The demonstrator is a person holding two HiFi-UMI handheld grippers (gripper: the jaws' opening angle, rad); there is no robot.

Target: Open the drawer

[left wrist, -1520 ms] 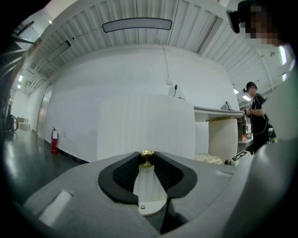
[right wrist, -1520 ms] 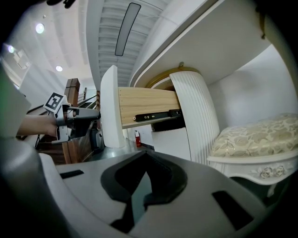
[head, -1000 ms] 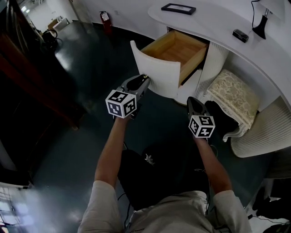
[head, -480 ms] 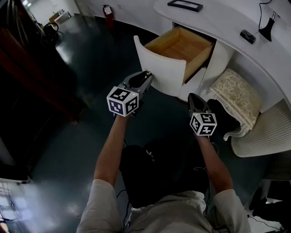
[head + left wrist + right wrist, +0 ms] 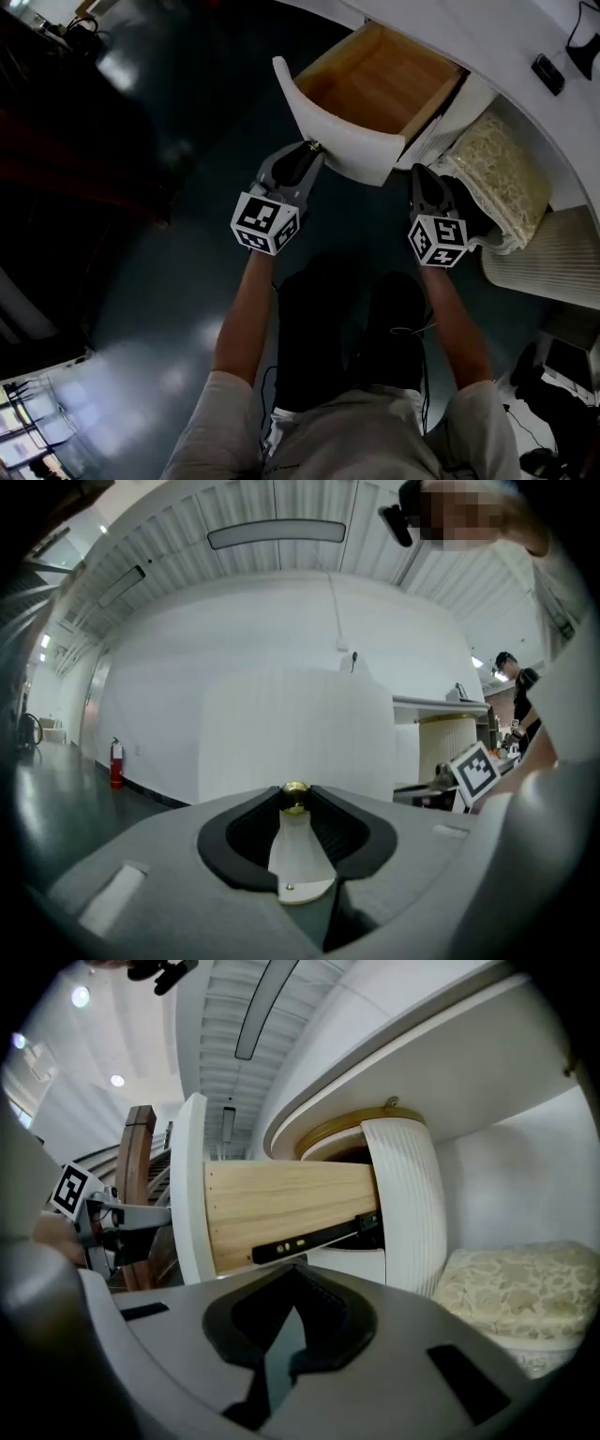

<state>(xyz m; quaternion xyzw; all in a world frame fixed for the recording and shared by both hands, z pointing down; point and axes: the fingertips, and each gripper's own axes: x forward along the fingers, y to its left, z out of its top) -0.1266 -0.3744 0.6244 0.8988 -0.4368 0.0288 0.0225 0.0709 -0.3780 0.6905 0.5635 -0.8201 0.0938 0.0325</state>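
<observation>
From the head view, the drawer [image 5: 375, 89] stands pulled out of the white table [image 5: 506, 37] at the far side, its bare wooden inside showing and its curved white front [image 5: 337, 136] turned toward me; my left tool [image 5: 309, 150] reaches up to that front, tip against it at the small knob [image 5: 313, 146]; my right tool [image 5: 427, 178] hangs to the right of the drawer front, near it but apart, over the near edge of a cream patterned cushion [image 5: 511, 178]; a small dark object [image 5: 547, 73] lies on the table farther right; the floor [image 5: 187, 122] below is dark and glossy.

In the left gripper view, my left tool [image 5: 294, 803] has its jaws pressed together around the brass knob [image 5: 294, 794], which sits right at their tips; the drawer's white ribbed front [image 5: 295, 728] fills the middle behind it; a red fire extinguisher [image 5: 115, 761] stands by the far wall at the left; the marker cube of my right tool [image 5: 478, 769] shows at the right.

In the right gripper view, my right tool [image 5: 292, 1274] has its jaws closed on each other with nothing between them; beyond them lies the drawer's wooden side [image 5: 291, 1204] with a black slide rail [image 5: 314, 1235] along its lower edge, the white front [image 5: 190, 1185] at its left end; my left tool [image 5: 117, 1218] meets that front from the left; a ribbed white column [image 5: 403, 1204] stands to the right of the drawer under the table [image 5: 422, 1044]; the cushion [image 5: 516, 1293] lies lower right.
</observation>
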